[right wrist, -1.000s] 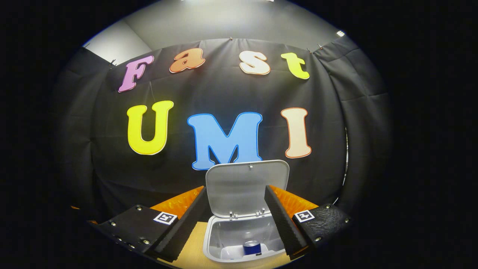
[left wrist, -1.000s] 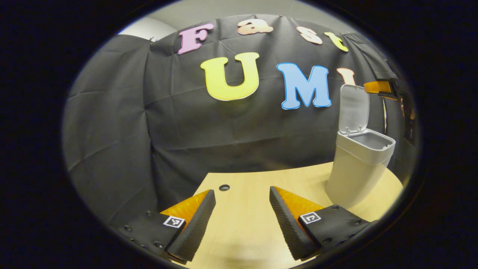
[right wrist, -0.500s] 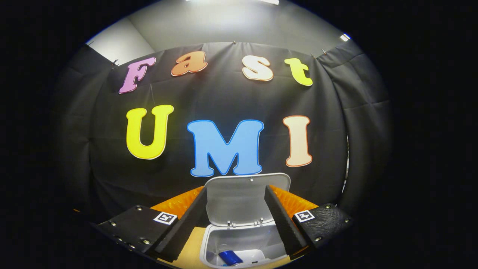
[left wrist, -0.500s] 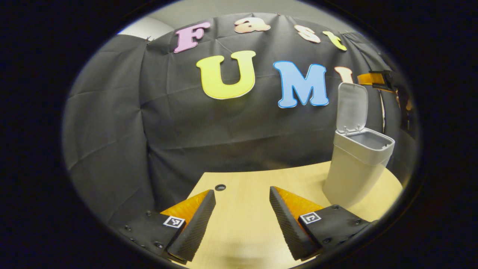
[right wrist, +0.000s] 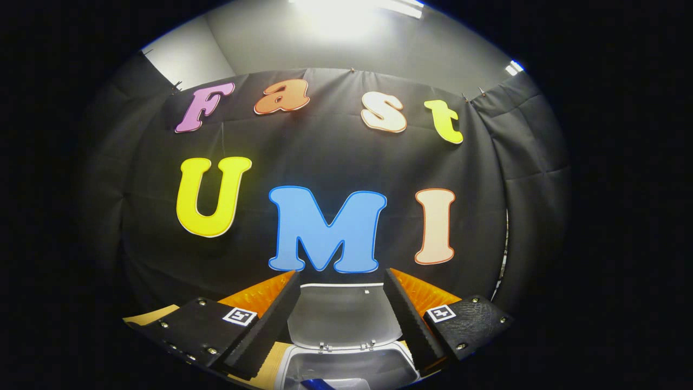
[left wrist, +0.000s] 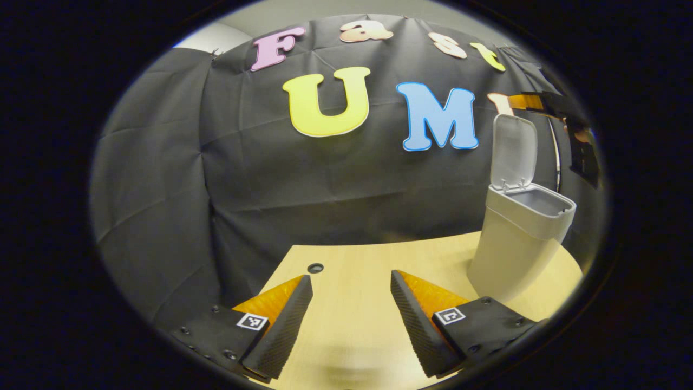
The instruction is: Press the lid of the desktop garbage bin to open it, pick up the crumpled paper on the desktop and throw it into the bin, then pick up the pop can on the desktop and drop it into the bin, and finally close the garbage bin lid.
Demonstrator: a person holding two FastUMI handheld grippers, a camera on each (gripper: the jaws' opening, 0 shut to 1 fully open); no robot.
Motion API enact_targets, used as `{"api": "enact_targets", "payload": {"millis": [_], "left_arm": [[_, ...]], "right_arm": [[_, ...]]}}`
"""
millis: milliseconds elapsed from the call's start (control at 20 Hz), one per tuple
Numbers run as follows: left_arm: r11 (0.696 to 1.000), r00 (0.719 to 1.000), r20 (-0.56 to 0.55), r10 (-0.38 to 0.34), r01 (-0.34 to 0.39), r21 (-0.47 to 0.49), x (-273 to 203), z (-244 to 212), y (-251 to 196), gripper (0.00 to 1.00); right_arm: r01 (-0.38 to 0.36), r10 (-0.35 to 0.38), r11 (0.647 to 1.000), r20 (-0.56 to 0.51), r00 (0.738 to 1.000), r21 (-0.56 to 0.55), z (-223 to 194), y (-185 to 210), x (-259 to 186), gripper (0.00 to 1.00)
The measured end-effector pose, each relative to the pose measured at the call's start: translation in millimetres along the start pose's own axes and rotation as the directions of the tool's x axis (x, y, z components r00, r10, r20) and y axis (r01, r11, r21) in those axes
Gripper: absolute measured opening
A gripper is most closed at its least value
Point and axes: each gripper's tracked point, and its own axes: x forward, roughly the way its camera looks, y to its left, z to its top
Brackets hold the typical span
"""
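Now my right claw [right wrist: 341,319] hangs above the open bin [right wrist: 349,371], its fingers spread wide with nothing between them, and the upright lid [right wrist: 342,317] stands framed in the gap. A sliver of the blue pop can [right wrist: 315,384] shows down inside the bin at the bottom of the right gripper view, so I judge the can is dropped and only the closing is left. I cannot make out the crumpled paper in there.

My left claw [left wrist: 351,319] is wide too and empty, held low over the bare worktop [left wrist: 357,271], well apart from the bin [left wrist: 517,238] at the worktop's right end. From that side the lid [left wrist: 513,151] leans back past upright, and my right claw [left wrist: 547,103] shows above and just behind its top edge.

What worries me is the closing itself. Judging by the lean, the lid has to be tipped forward over its hinge [right wrist: 346,344]; if I push straight down on the top edge, I may only jam it back or shove the whole bin. It looks tall, narrow and light, and it sits near the worktop's edge, so a sideways nudge could slide or topple it. My spread fingers could also straddle the lid and snag it. And if I stop short, I judge the latch may not catch.
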Motion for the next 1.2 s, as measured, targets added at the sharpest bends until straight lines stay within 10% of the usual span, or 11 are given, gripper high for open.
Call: {"api": "enact_targets", "payload": {"millis": [1200], "left_arm": [[0.998, 0.998, -0.050, 0.024, -0.026, -0.050, 19, -11, 9, 0.96]], "right_arm": [[0.008, -0.005, 0.998, -0.048, 0.999, 0.057, -26, -1, 27, 0.99]]}}
